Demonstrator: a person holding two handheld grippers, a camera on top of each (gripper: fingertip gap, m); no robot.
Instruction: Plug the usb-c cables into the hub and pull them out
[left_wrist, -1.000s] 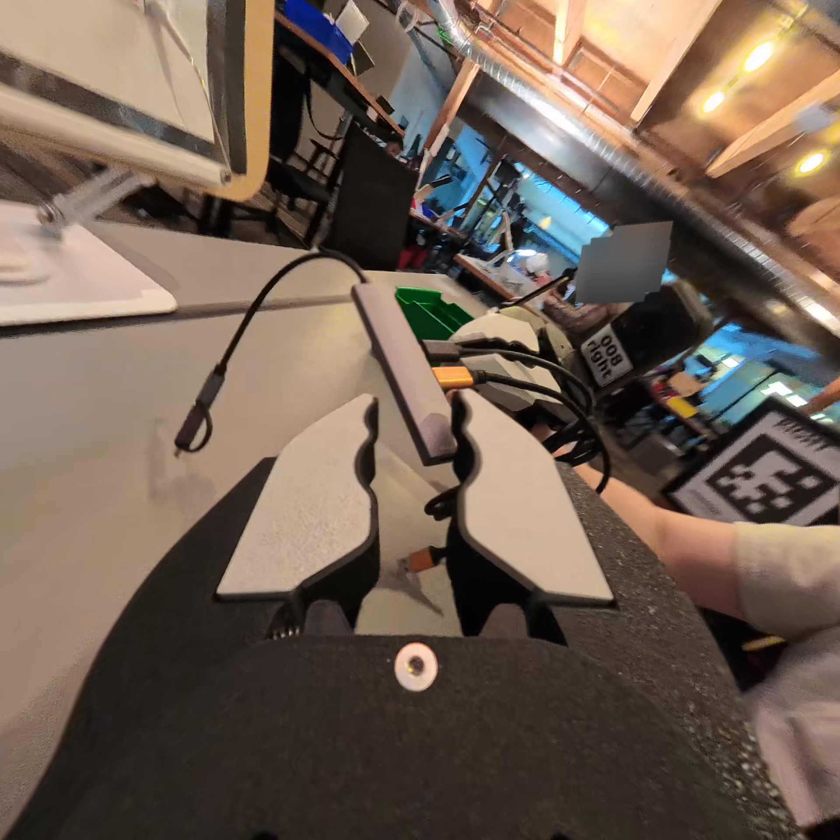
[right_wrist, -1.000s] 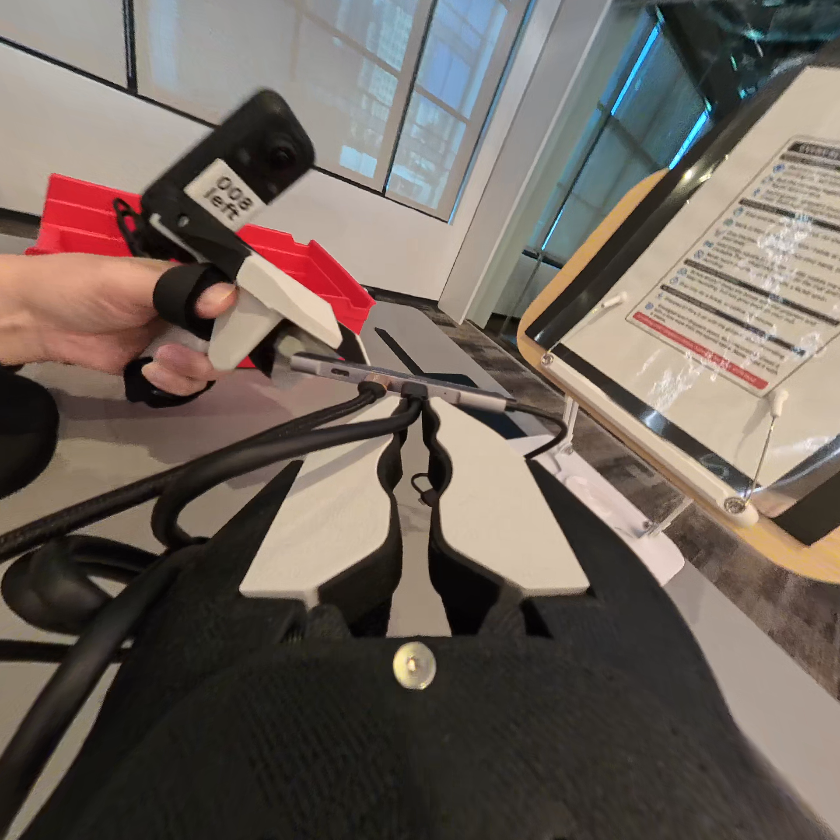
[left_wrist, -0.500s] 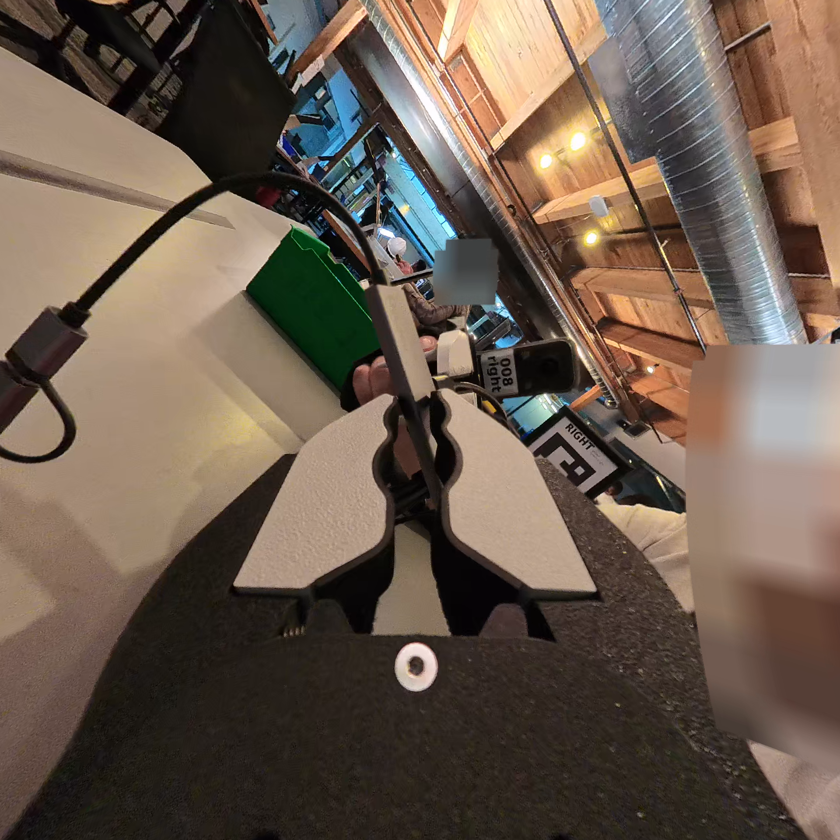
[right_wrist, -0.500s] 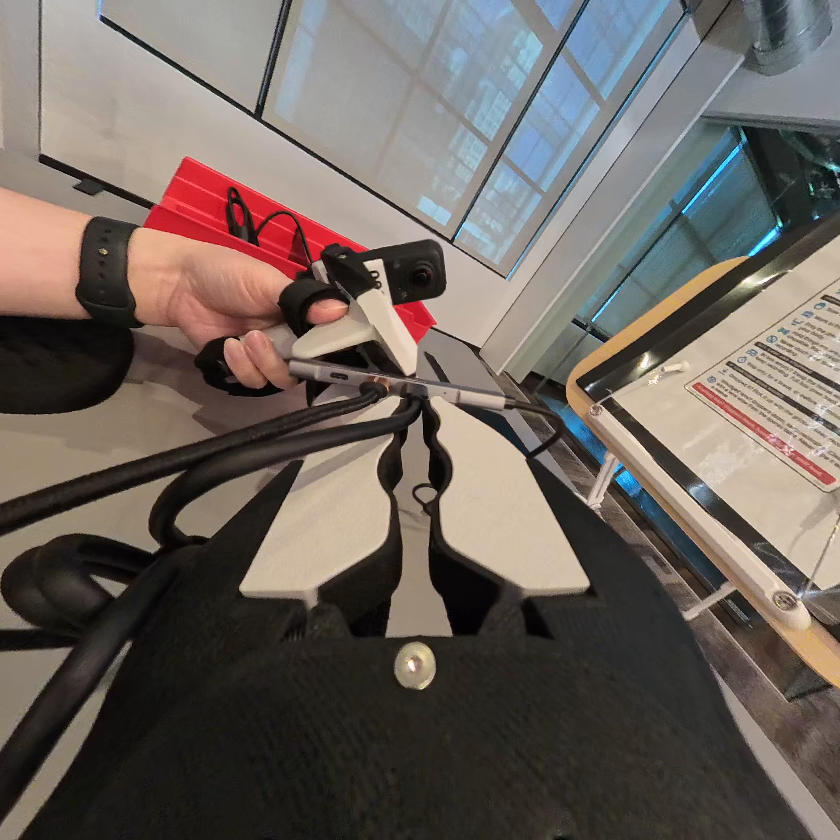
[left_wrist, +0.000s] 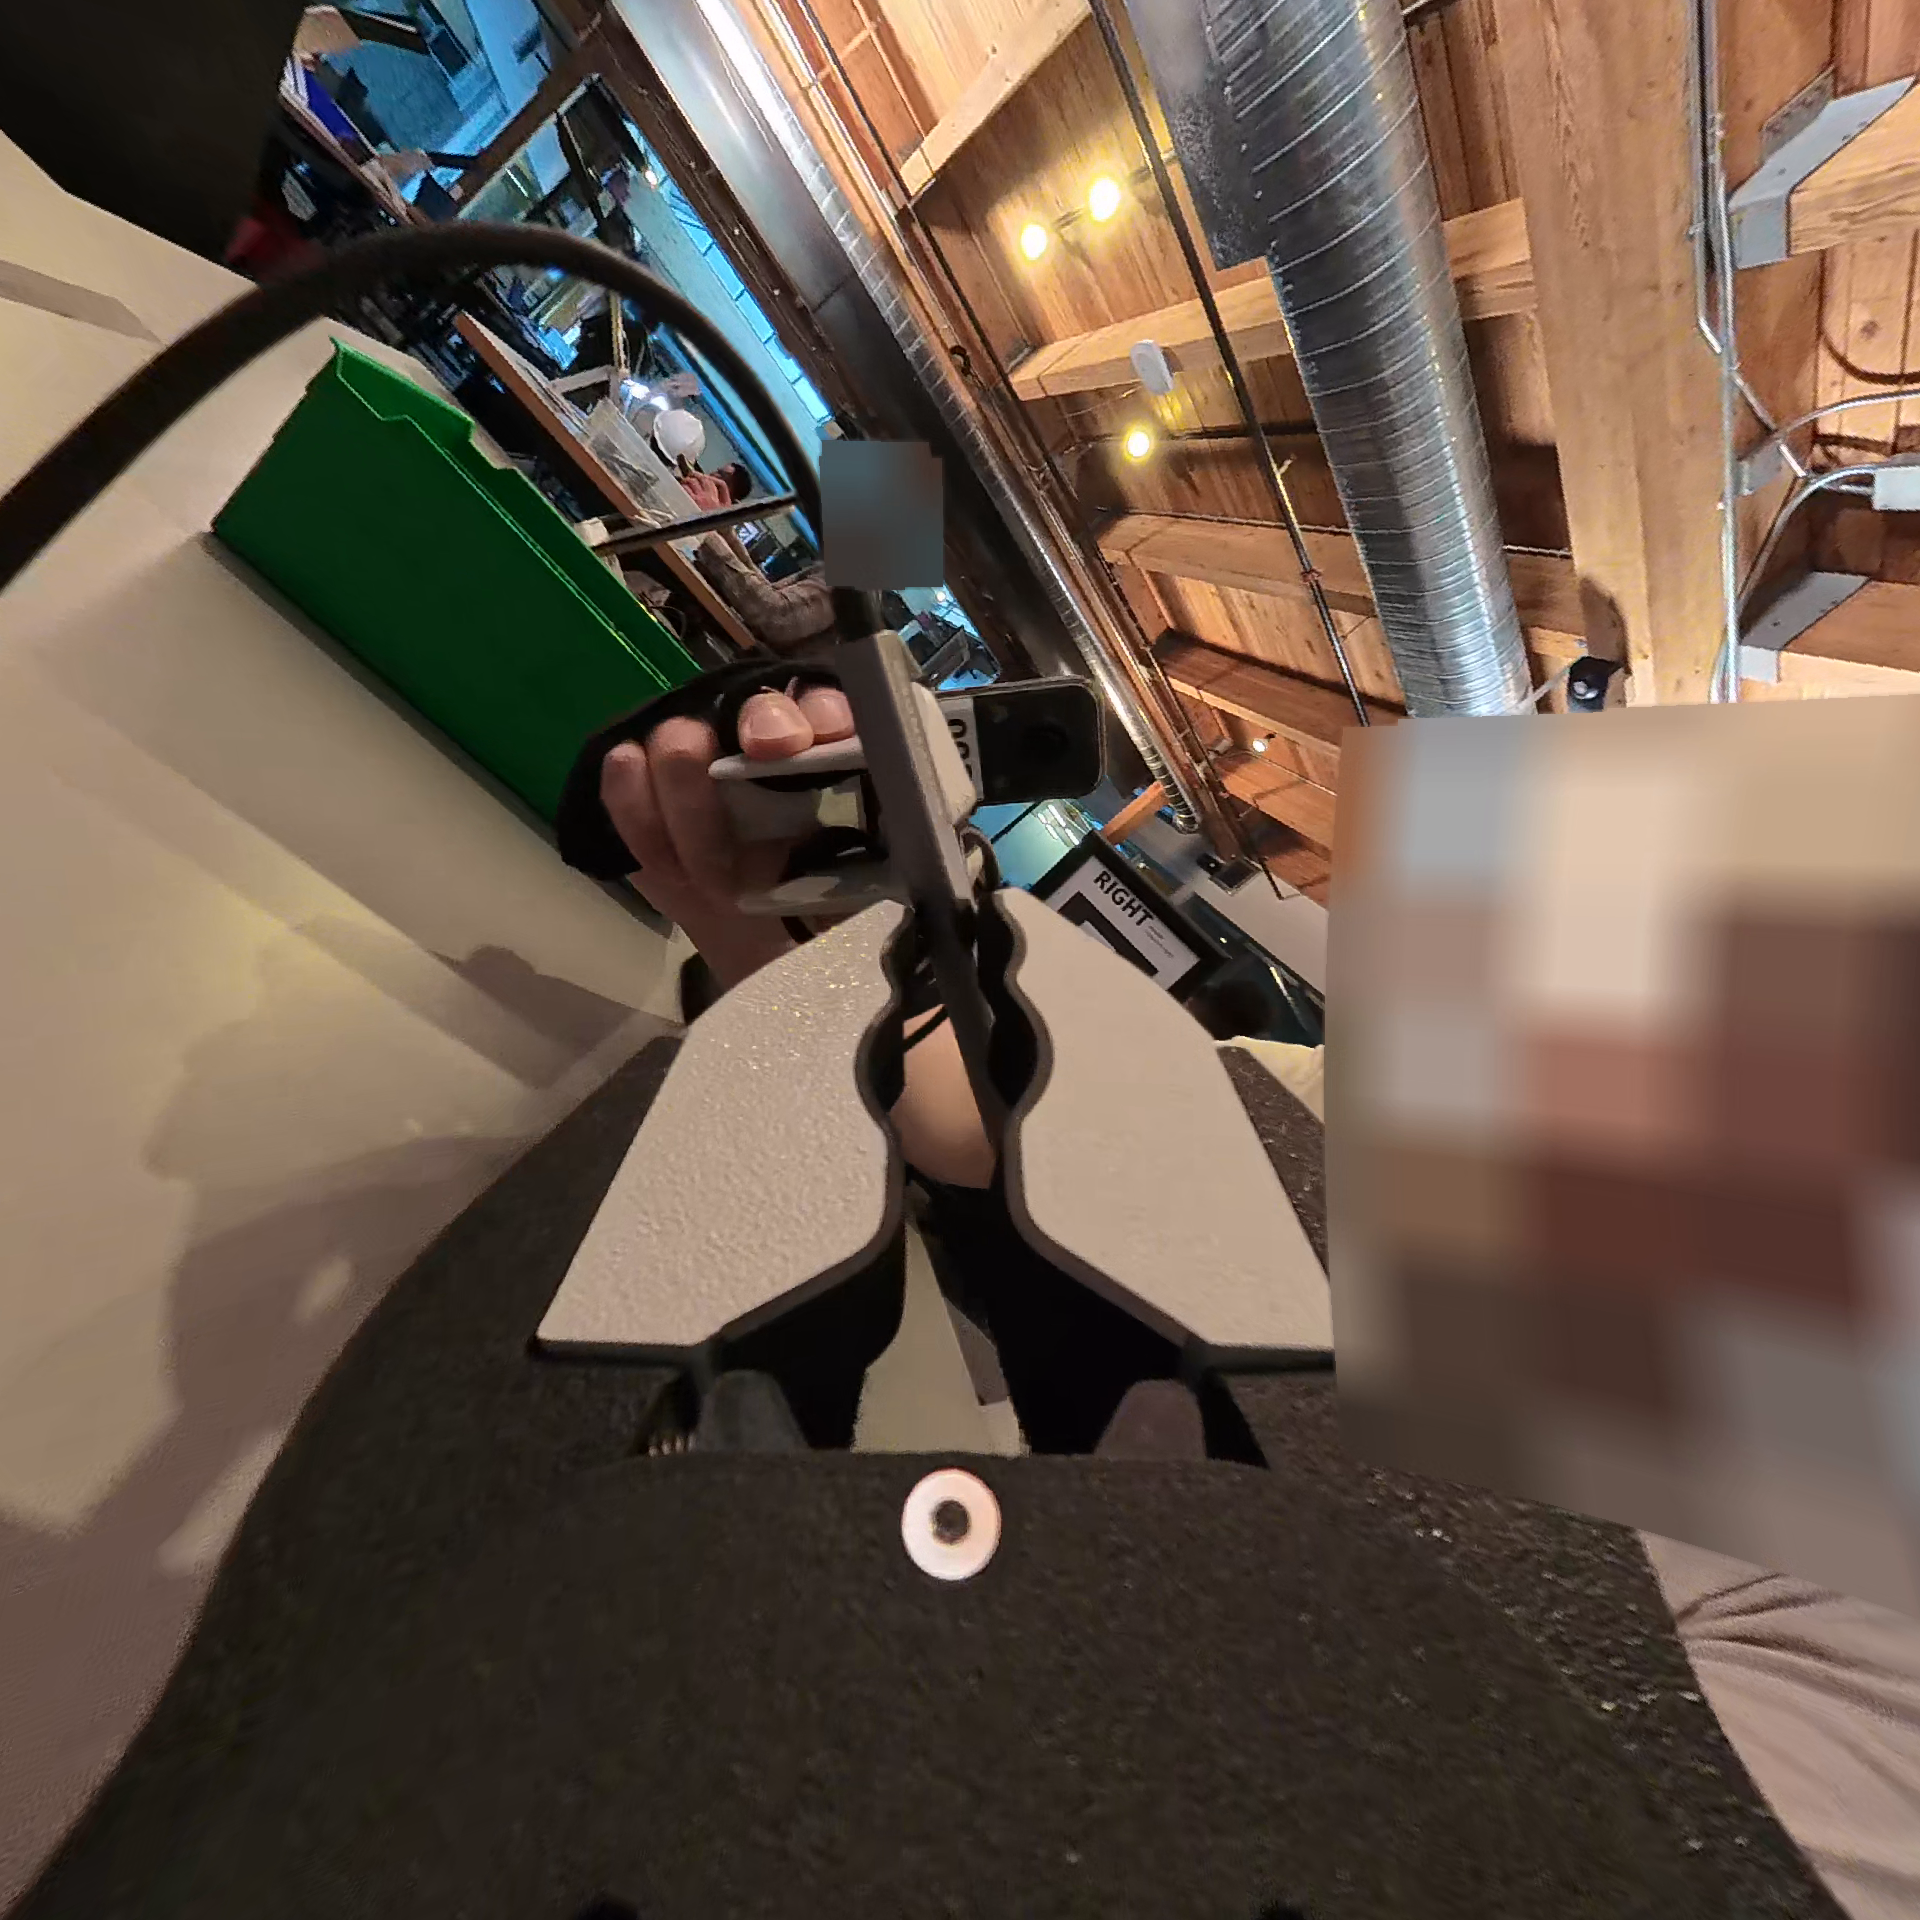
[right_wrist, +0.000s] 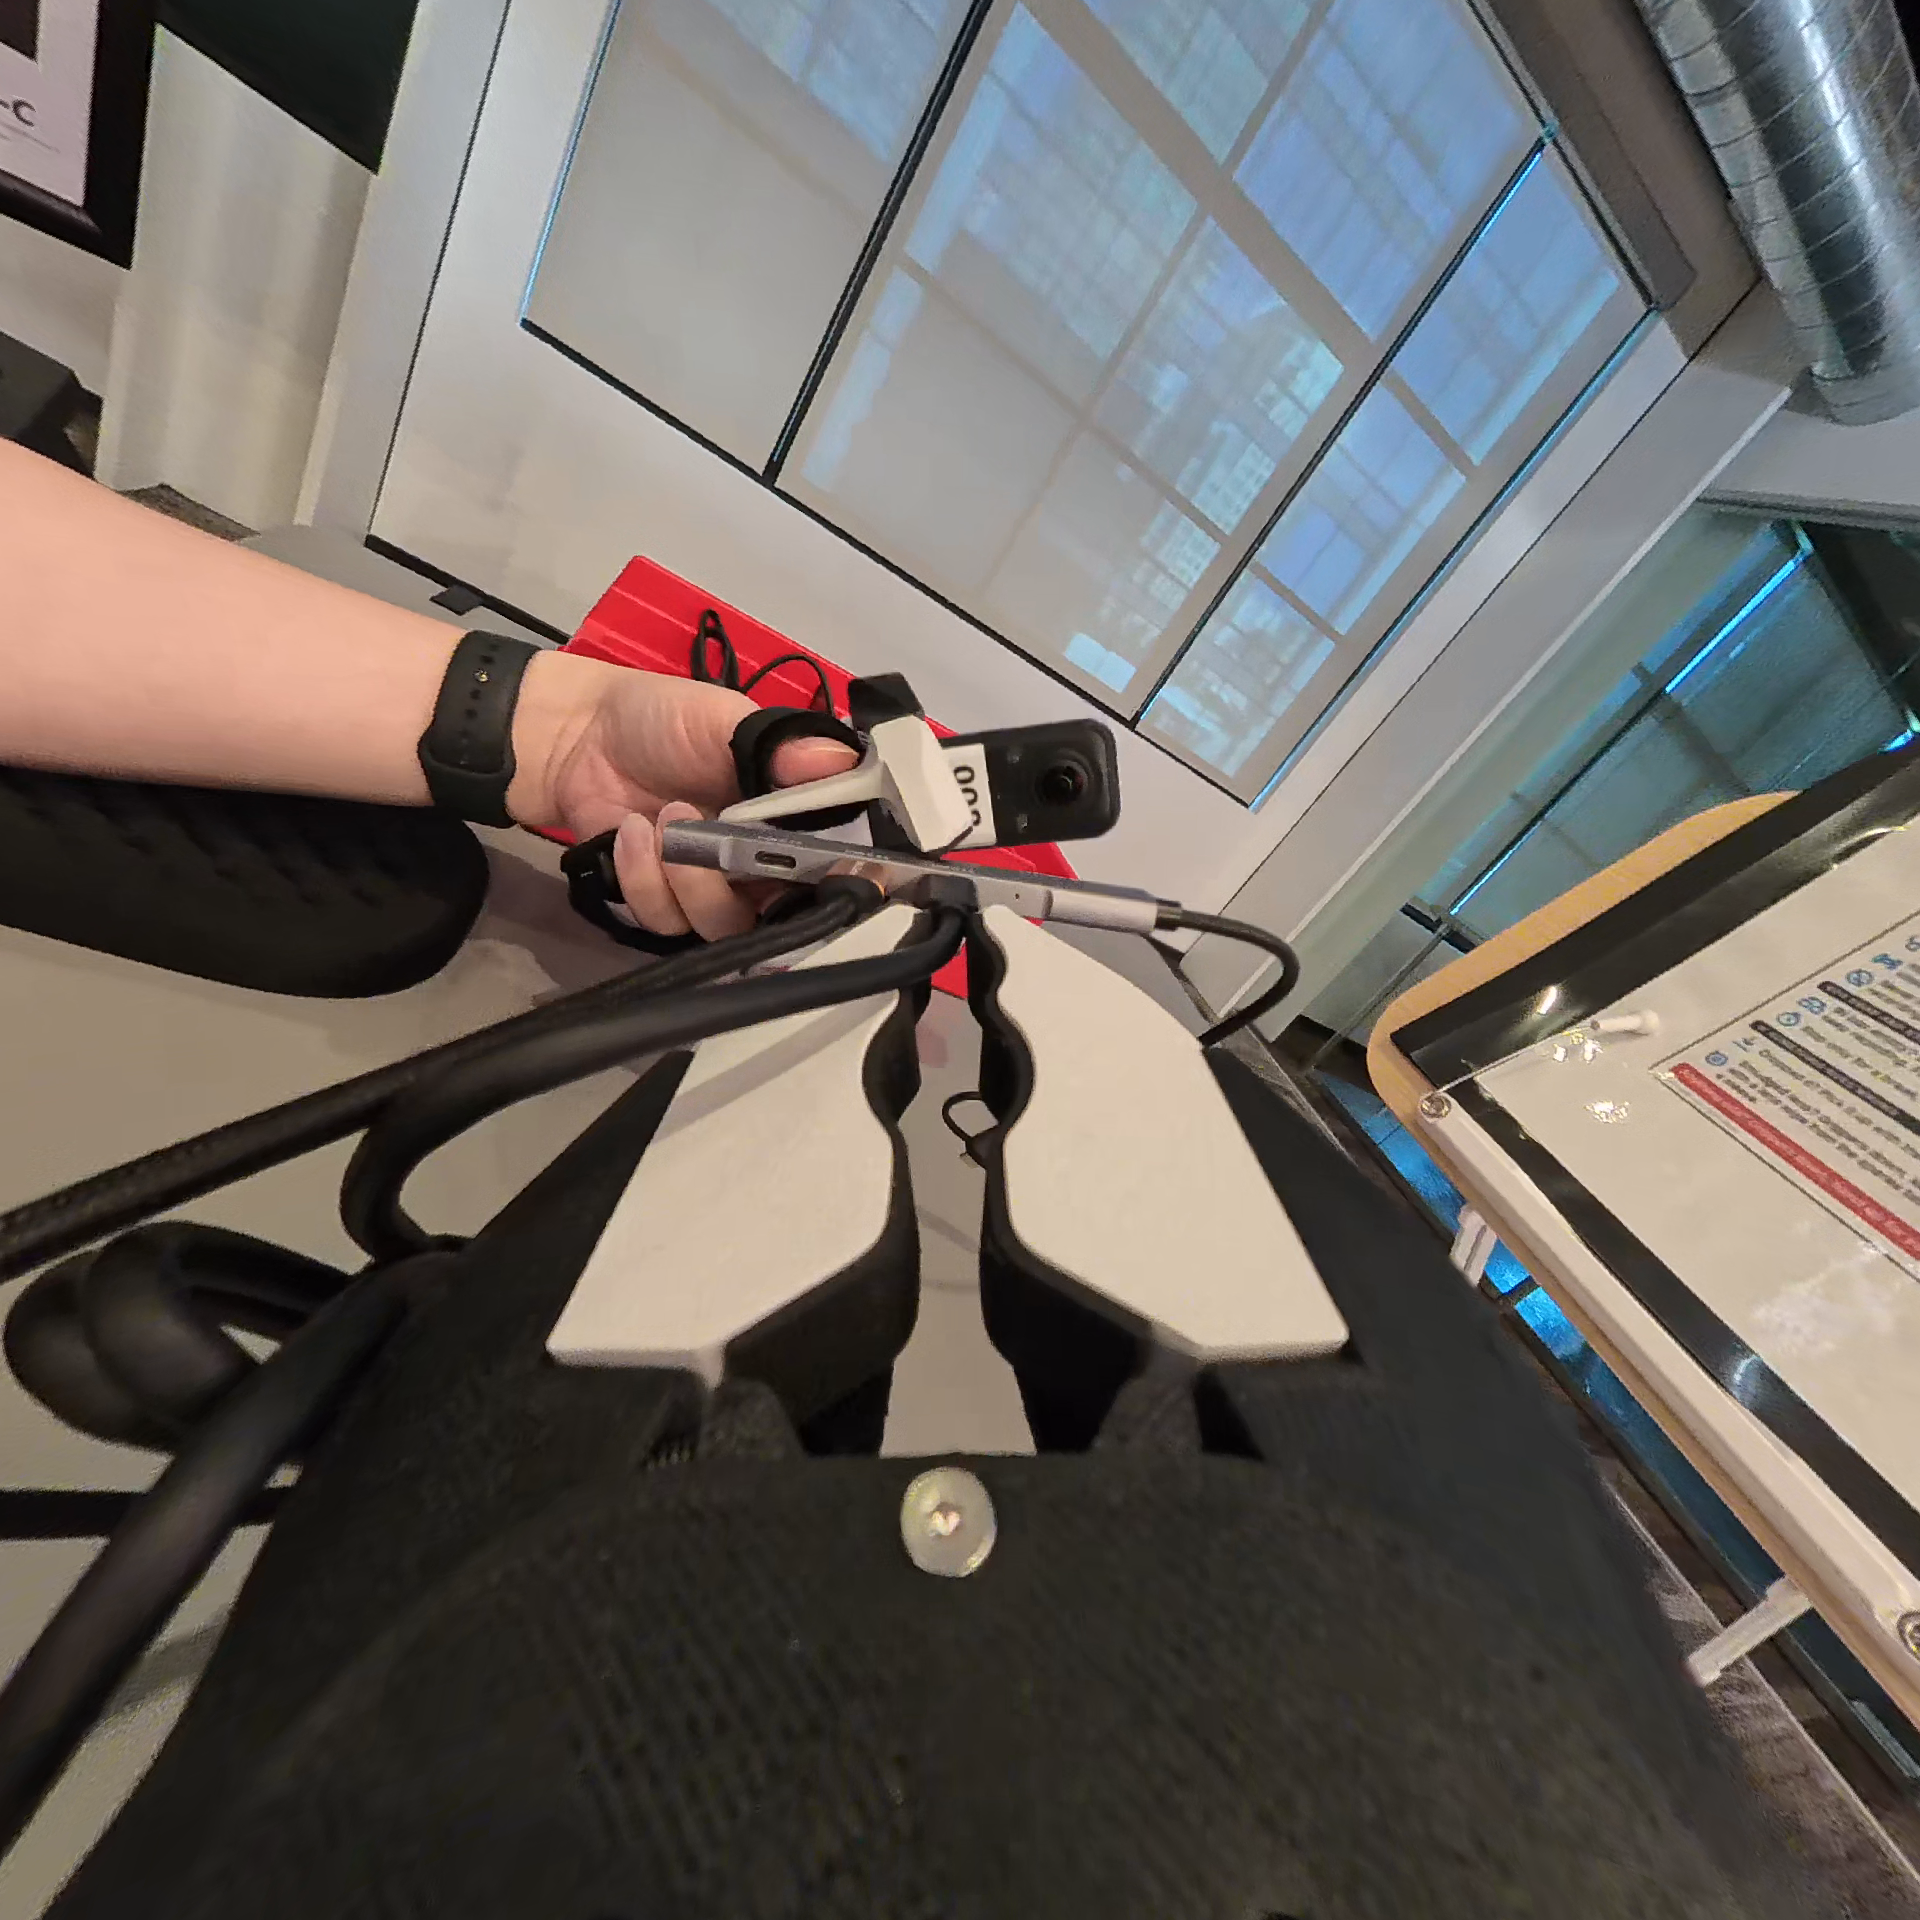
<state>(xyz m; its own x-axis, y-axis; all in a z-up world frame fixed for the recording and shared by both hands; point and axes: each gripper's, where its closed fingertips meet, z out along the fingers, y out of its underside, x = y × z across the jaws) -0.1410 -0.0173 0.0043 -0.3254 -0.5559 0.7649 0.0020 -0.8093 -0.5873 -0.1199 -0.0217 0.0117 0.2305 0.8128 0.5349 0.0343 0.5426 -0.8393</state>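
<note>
Both grippers are raised above the table (left_wrist: 208, 1039) and face each other, each camera tilted up toward ceiling or windows. The left gripper (left_wrist: 951, 935) has its fingers drawn narrow around the thin grey hub (left_wrist: 914, 790), seen edge-on and running up and away between the tips. In the right view, the left hand (right_wrist: 623, 769), wearing a black wristband (right_wrist: 473, 727), holds that gripper with the hub (right_wrist: 831, 862) lying crosswise in front of it. The right gripper (right_wrist: 940, 920) is nearly closed, its tips pinching a black plug (right_wrist: 940, 891) seated in the hub's side. A second cable (right_wrist: 623, 997) with an orange-ringed plug sits in the port just beside it; one port further left is bare. The hub's own lead (right_wrist: 1257, 956) curls off to the right. A red bin (right_wrist: 665, 623) lies behind the hand, a green bin (left_wrist: 436, 582) on the table in the left view.
</note>
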